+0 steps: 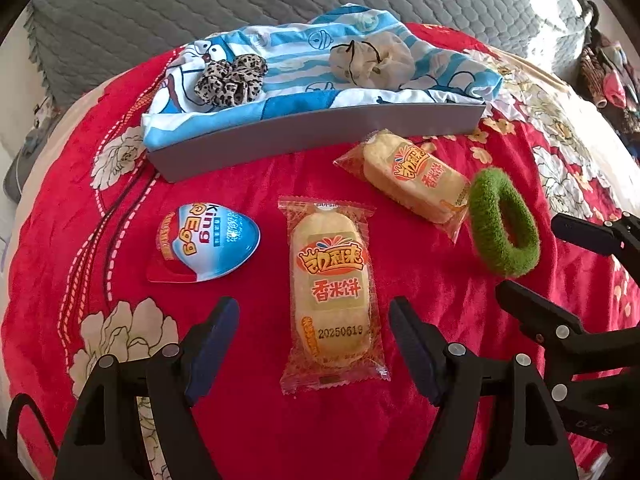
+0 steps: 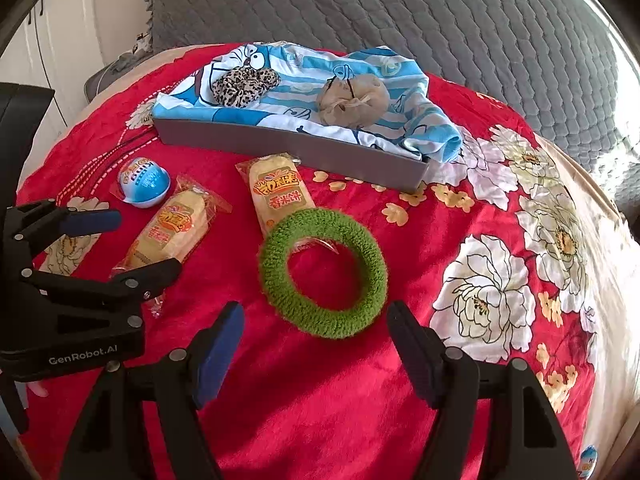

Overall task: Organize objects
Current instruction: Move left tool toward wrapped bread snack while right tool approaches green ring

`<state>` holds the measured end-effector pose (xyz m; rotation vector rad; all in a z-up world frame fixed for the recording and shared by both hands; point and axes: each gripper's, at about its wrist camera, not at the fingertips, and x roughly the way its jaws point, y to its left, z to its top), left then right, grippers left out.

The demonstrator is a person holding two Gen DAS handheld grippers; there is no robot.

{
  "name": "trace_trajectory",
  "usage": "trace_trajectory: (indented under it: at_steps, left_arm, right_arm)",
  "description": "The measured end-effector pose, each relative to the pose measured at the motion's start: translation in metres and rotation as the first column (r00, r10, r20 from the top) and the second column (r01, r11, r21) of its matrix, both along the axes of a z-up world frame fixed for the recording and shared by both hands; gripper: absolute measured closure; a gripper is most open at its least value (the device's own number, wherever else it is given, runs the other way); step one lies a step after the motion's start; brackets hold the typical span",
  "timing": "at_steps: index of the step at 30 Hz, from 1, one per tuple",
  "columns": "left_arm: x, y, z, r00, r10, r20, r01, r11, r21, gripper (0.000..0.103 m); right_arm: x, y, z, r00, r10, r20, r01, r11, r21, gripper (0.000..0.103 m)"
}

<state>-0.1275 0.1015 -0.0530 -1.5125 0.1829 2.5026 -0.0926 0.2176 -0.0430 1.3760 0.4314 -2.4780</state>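
My left gripper (image 1: pixel 314 344) is open, its jaws on either side of the near end of a wrapped rice cracker (image 1: pixel 330 288) lying on the red blanket. A second cracker (image 1: pixel 416 180) lies behind it, and a blue King Egg (image 1: pixel 208 242) to its left. My right gripper (image 2: pixel 316 344) is open, just in front of a green fuzzy scrunchie (image 2: pixel 324 272), which overlaps the second cracker (image 2: pixel 278 194). A grey tray (image 1: pixel 320 140) holds a blue cartoon cloth (image 1: pixel 300 56), a leopard scrunchie (image 1: pixel 230 78) and a beige scrunchie (image 1: pixel 370 60).
The red floral blanket (image 2: pixel 460 208) covers the bed. A grey quilted cover (image 2: pixel 400 4) lies behind the tray. The right gripper shows at the right edge of the left wrist view (image 1: pixel 560 276). Clothes lie at the far right (image 1: pixel 608 80).
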Motion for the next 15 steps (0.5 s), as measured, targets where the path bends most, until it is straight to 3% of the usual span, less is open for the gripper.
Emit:
trace_trajectory:
  at_steps: [15]
  left_arm:
    - [-0.0067,-0.0024,-0.0080,1.000,0.015,0.027,-0.016,1.000,0.021,0.025]
  right_arm:
    - [-0.0061,-0.0071,-0.0101,1.000,0.023,0.005,-0.023,1.000,0.004,0.030]
